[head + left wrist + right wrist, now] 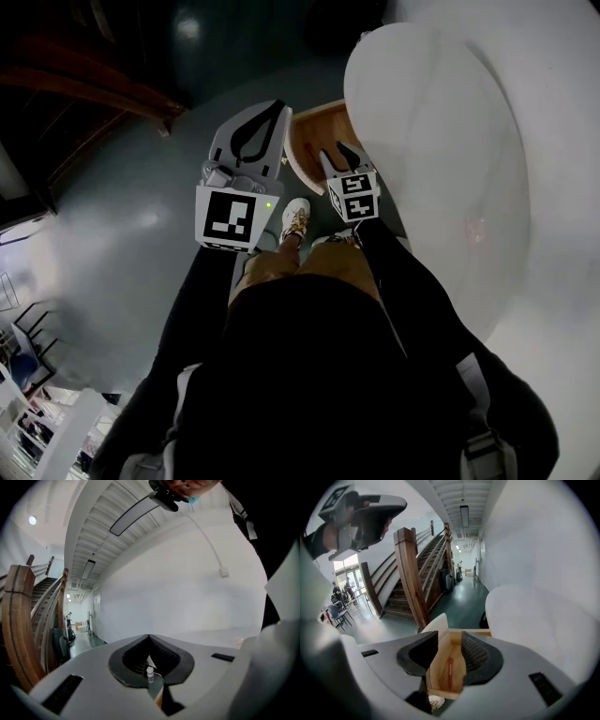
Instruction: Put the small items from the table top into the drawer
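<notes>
A wooden drawer (317, 127) stands pulled out from under the round white table (441, 141). In the right gripper view a slim reddish pen (450, 671) lies on the drawer (440, 665) floor. My right gripper (450, 637) hangs open just above it, pointing down into the drawer with nothing between its pads. From the head view the right gripper (339, 155) sits over the drawer's near end. My left gripper (274, 109) is held up to the left of the drawer, tips together. Its own view shows the left gripper (149, 638) shut, facing a white wall, with no item seen in it.
A wooden staircase (412, 573) and its rail (18, 620) rise to the left over a dark green floor (141, 216). The person's shoes (295, 217) stand right below the drawer. The table top (534, 620) fills the right side.
</notes>
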The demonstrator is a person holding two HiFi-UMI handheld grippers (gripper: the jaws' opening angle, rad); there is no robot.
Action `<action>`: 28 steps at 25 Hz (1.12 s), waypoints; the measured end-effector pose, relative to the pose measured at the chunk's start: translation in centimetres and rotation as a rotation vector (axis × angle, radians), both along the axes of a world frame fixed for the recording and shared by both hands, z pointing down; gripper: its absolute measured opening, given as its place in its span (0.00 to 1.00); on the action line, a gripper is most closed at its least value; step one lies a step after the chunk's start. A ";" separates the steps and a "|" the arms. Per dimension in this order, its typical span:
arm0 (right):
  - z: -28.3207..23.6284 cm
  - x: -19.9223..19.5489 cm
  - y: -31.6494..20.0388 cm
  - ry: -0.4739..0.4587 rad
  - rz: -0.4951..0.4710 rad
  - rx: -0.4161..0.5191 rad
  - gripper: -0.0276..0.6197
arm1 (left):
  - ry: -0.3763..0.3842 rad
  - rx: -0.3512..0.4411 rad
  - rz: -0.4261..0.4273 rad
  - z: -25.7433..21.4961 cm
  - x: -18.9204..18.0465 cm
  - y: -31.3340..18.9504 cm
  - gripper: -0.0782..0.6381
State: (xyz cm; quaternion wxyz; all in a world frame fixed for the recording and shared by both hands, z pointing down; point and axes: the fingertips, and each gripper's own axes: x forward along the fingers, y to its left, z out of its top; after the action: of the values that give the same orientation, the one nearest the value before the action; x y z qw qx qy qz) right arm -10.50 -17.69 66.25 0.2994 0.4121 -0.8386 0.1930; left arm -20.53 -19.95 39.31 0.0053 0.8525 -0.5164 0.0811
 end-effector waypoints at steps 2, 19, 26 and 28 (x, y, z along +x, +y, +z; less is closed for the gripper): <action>-2.7 0.2 -1.0 -0.024 0.022 0.060 0.30 | -0.009 0.012 0.016 -0.6 0.3 -0.2 0.13; -29.7 7.0 -6.0 -0.152 0.266 0.615 0.30 | -0.010 0.109 0.162 -7.3 4.5 -2.7 0.13; -37.4 9.1 -4.2 -0.158 0.280 0.792 0.30 | -0.009 0.158 0.232 -9.9 7.5 -2.7 0.13; -38.0 9.9 -3.9 -0.161 0.280 0.811 0.30 | -0.015 0.172 0.249 -10.5 8.6 -2.6 0.13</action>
State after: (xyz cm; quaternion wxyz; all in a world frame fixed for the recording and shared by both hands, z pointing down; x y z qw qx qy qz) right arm -0.61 -21.57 28.25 0.0181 0.5898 -0.8032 -0.0816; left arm -11.92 -22.53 28.80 -0.0816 0.9066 -0.4118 0.0430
